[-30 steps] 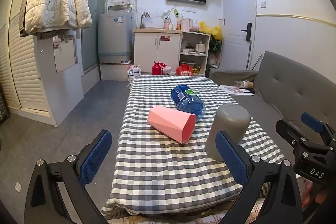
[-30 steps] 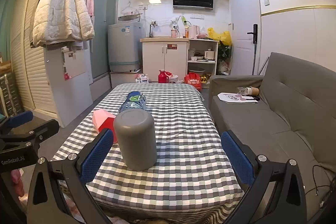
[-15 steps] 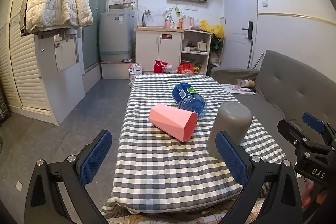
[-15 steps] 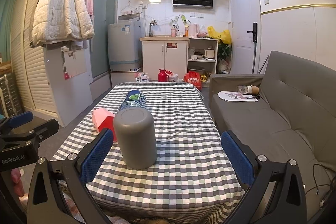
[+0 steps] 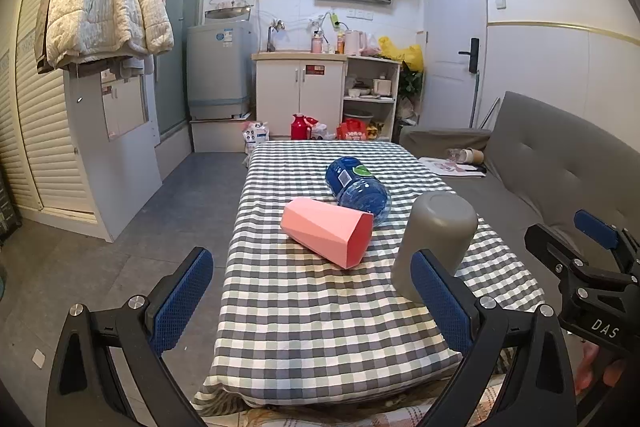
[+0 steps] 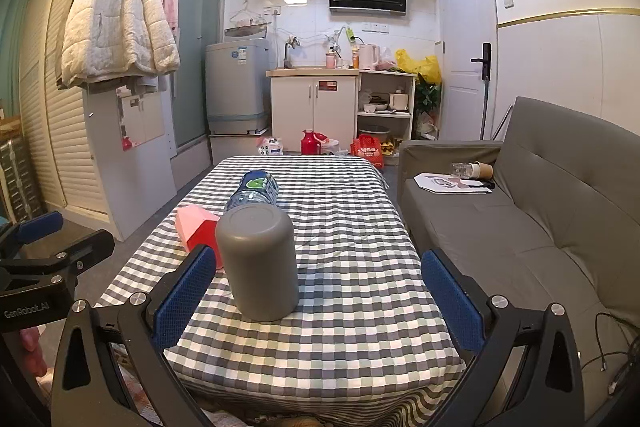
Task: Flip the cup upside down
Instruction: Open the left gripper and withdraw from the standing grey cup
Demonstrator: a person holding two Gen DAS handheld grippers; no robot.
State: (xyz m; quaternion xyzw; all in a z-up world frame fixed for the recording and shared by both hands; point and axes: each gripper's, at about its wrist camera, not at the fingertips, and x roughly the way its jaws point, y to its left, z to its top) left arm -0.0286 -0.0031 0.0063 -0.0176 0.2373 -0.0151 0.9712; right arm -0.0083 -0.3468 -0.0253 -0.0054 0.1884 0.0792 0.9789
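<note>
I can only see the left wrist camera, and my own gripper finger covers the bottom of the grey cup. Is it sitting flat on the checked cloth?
Observer: Yes. The right wrist view shows the smooth grey plastic cup standing closed end up, with its whole lower edge on the grey-and-white checked tablecloth.
Operator: Is the right gripper open?
Observer: The right gripper has its jaws wide open and holds nothing. The cup stands ahead of it, nearer its left finger.
Operator: Is there anything on the sofa side that I can't see?
Observer: A thin cable lies on the seat of the grey fabric sofa, beyond the gripper's right finger.
</note>
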